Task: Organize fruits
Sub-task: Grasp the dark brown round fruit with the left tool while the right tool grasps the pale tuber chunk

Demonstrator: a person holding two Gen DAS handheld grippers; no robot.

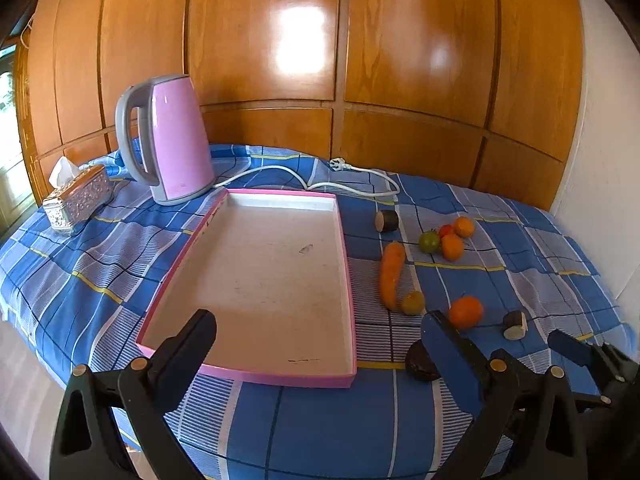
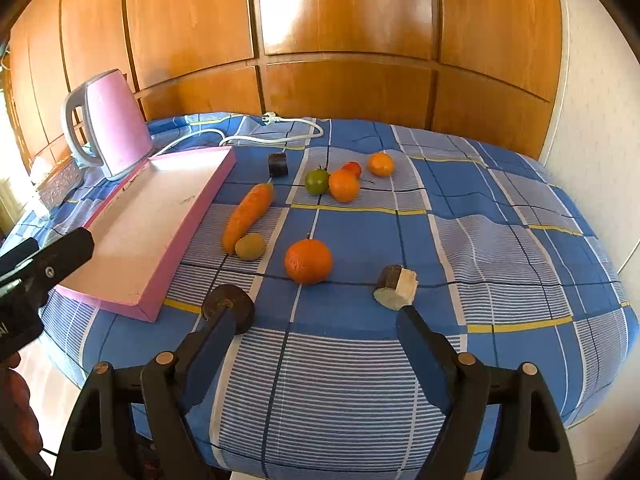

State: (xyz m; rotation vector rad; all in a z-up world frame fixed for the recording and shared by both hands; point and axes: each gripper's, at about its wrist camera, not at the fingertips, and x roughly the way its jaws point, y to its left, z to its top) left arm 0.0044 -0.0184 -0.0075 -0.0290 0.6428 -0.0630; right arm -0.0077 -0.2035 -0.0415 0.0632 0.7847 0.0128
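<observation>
Fruit lies unsorted beside the bare tray (image 1: 256, 272); both grippers, left gripper (image 1: 316, 332) and right gripper (image 2: 316, 320), hover unclenched and empty, so the next move probably calls for closing on the nearest orange (image 2: 308, 261).

Left tool (image 1: 320, 336): two black plastic fingers on triangular black arms with slot-shaped cut-outs, each arm pinned by round brass-coloured rivets; the inner face of the right finger (image 1: 448, 356) carries a dark blue pad. Right tool (image 2: 316, 328): same construction, black arms with paired brass rivets and blue-padded fingers (image 2: 420, 344). In the right wrist view, the left tool's black body shows white lettering at the frame's left edge, partly cut off and unreadable.
</observation>
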